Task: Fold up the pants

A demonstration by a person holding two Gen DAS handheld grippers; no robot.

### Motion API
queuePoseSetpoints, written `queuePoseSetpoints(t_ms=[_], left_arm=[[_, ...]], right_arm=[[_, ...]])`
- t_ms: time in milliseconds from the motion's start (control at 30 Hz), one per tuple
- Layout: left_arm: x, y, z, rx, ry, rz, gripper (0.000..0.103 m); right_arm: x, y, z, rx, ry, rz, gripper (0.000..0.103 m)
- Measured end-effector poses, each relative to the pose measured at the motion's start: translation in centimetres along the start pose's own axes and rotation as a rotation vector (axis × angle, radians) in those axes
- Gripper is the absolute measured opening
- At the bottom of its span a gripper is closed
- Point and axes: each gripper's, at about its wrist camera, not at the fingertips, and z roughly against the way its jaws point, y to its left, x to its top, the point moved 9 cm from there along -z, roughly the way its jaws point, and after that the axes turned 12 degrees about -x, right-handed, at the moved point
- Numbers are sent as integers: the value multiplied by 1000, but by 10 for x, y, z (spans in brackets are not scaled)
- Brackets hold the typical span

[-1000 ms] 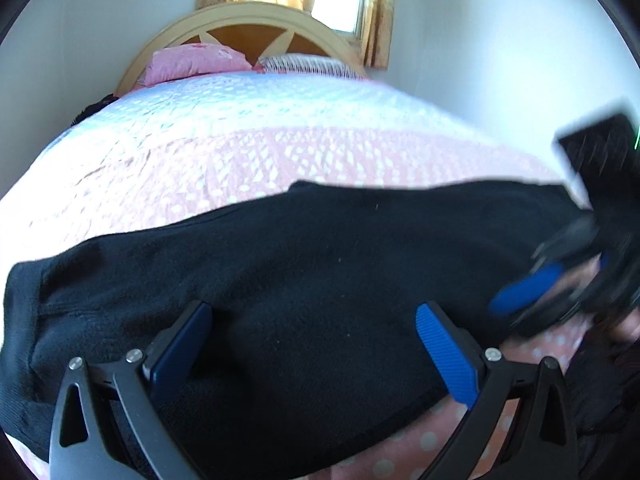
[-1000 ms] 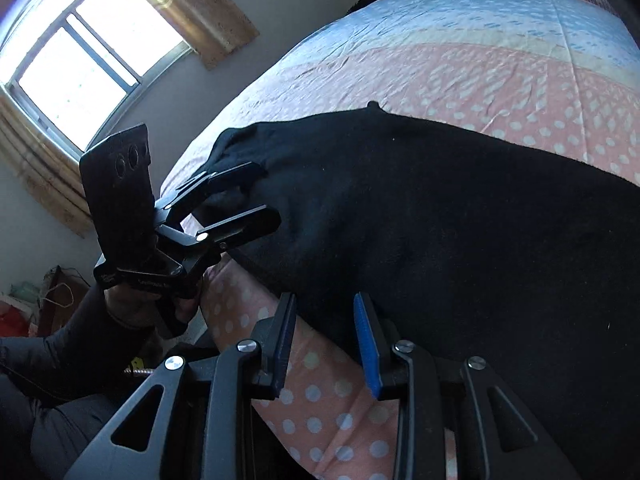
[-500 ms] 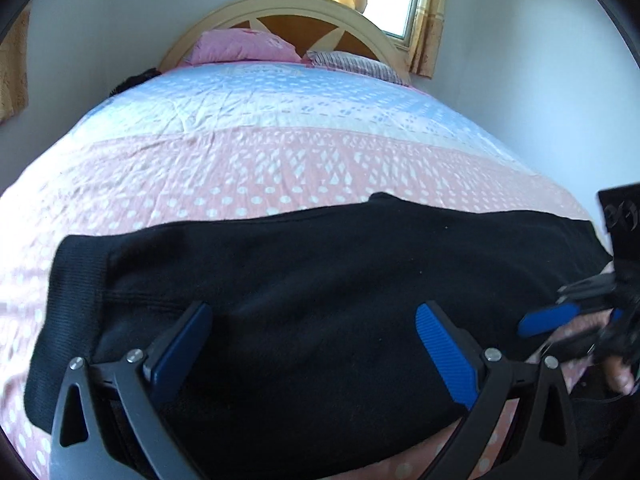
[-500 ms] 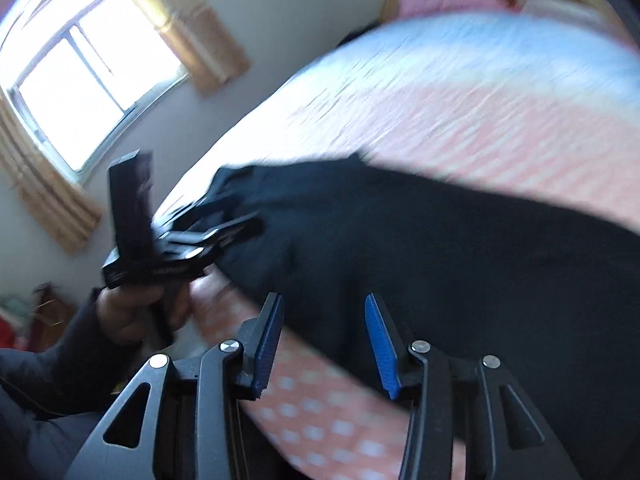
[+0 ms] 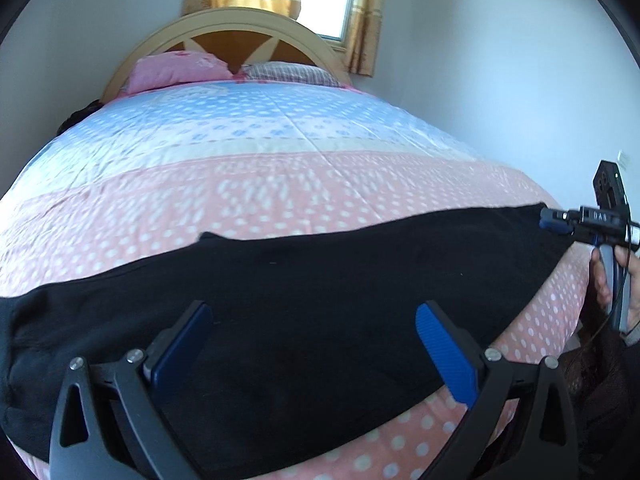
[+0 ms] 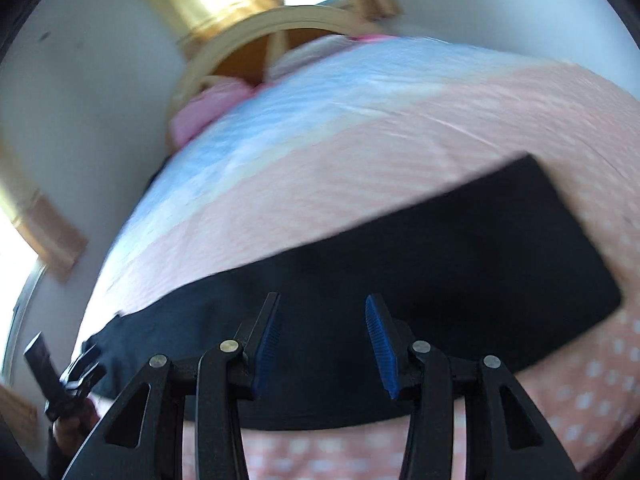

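A: where are the pants (image 5: 304, 320) sitting right now?

B: spread flat as a long black strip across the near, pink dotted end of the bed (image 5: 280, 184), running side to side. Pink pillow (image 5: 176, 70) and a striped one (image 5: 288, 71) up by the round headboard (image 5: 236, 26).

A: and the tongs?

B: left tongs (image 5: 316, 344) are spread wide above the middle of the fabric, blue pads not pinching anything. Right tongs (image 6: 324, 344) are about half apart, nothing between the pads, hanging above the near edge of the pants. That view is smeared with blur. In the left view the right tongs sit just beside the strip's far right corner, can't tell if they touch it.
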Motion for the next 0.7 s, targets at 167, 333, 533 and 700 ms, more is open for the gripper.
queuePoseSetpoints(t_ms=[167, 333, 533, 700], left_arm=[[-14, -2, -31, 56, 121, -30, 103], [-9, -6, -28, 83, 110, -47, 103], [-7, -9, -31, 71, 93, -56, 103], [-9, 2, -33, 16, 81, 33, 103]], right_arm=[[14, -29, -4, 125, 5, -83, 45], [36, -63, 41, 135, -143, -206, 45], [36, -153, 65, 37, -155, -416, 45], [20, -171, 55, 42, -87, -422, 45]])
